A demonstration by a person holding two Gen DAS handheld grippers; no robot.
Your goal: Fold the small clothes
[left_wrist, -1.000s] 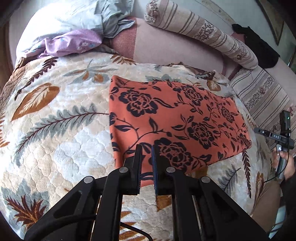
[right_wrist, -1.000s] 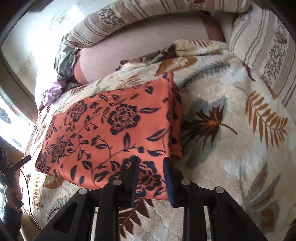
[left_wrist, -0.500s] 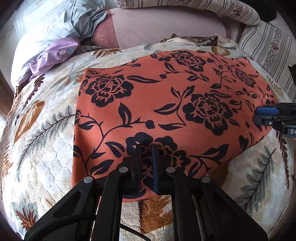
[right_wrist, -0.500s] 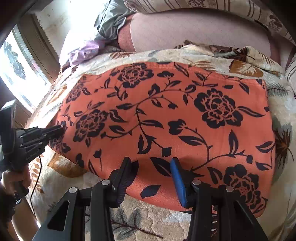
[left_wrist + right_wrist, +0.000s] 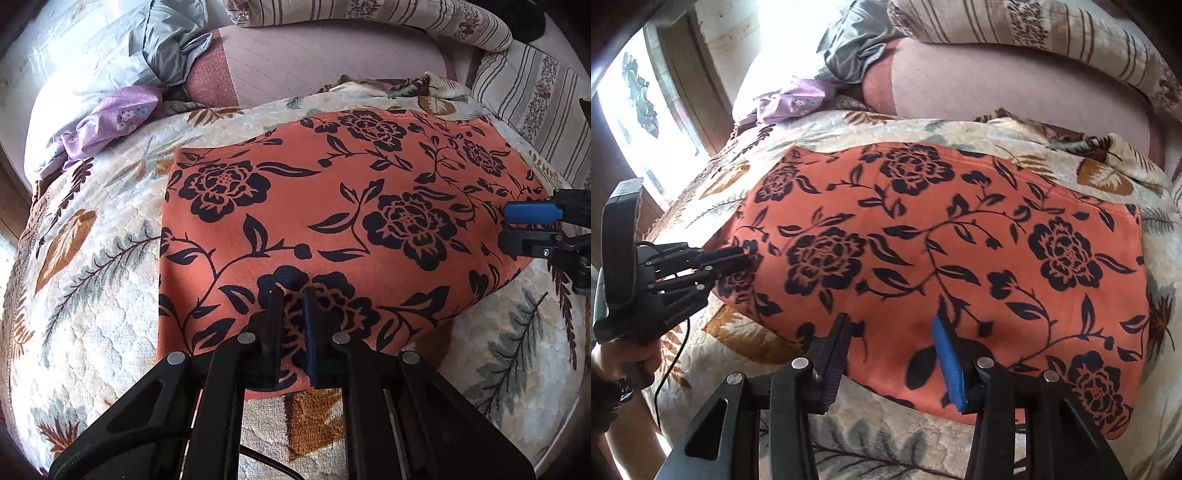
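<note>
I had my left gripper (image 5: 293, 295) nearly closed and my right gripper (image 5: 890, 332) spread wide over the lower-frame edge of the orange floral garment (image 5: 332, 206), judging the next fold's grasp still needed closing.

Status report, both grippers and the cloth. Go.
Left gripper jaws nearly shut over the orange floral cloth, near edge. Right gripper jaws open over same edge. Cloth flat on leaf-print quilt. Nothing in the way.

Plenty of daylight coming from the window (image 5: 639, 110) on the left, which is totally blown out in the right wrist view. Soft shadows, heavy fisheye bending with dark corners, and slight blur on the near cloth.
</note>
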